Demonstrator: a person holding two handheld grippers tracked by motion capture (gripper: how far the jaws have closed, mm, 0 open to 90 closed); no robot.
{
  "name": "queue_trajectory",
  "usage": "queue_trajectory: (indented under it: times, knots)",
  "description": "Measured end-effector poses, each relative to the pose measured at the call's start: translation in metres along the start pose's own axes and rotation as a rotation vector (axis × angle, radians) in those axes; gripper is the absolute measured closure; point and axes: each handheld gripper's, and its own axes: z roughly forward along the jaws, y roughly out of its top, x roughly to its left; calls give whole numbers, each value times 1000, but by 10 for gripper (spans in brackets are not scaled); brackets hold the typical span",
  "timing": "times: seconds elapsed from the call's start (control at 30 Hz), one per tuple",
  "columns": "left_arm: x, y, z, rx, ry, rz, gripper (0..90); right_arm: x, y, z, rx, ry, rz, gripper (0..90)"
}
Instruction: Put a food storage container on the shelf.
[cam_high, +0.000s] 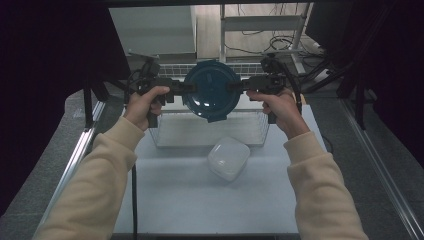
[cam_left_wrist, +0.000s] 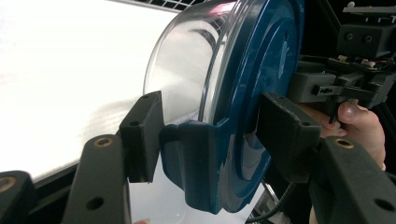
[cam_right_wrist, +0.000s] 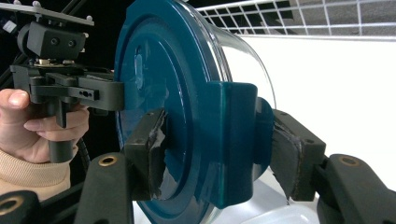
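A round clear glass container with a dark blue lid (cam_high: 211, 89) hangs tilted on edge above the wire basket (cam_high: 159, 136), its lid facing the high camera. My left gripper (cam_high: 183, 88) clamps its left rim and my right gripper (cam_high: 239, 85) clamps its right rim. In the left gripper view the container (cam_left_wrist: 261, 70) sits between my jaws, and the left gripper (cam_left_wrist: 212, 140) is shut across a blue lid clip. In the right gripper view the right gripper (cam_right_wrist: 222, 156) is shut over the opposite clip of the container (cam_right_wrist: 154, 70). Each view also shows the other gripper and its hand beyond the lid.
A white rounded-square plastic box (cam_high: 228, 158) lies on the white mat (cam_high: 200, 205) just in front of the basket. Metal rails run along both table sides. Dark curtains flank the table, and a rack with cables stands behind it.
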Motion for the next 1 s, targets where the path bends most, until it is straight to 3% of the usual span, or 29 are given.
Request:
queue_trajectory:
  times: [0.27, 0.63, 0.7, 0.83, 1.0]
  knots:
    - [5, 16, 2, 8, 5, 6, 420, -4, 12, 3, -5, -1, 12, 411]
    - [34, 25, 12, 20, 28, -60, 401, -22, 18, 29, 28, 0, 67, 414]
    - [41, 27, 13, 9, 16, -84, 403, -27, 19, 34, 20, 2, 83, 414]
    - [48, 31, 17, -1, 4, -109, 406, -34, 22, 38, 18, 16, 108, 412]
    - [53, 32, 26, -16, 33, -132, 371, -43, 25, 44, 15, 18, 152, 392]
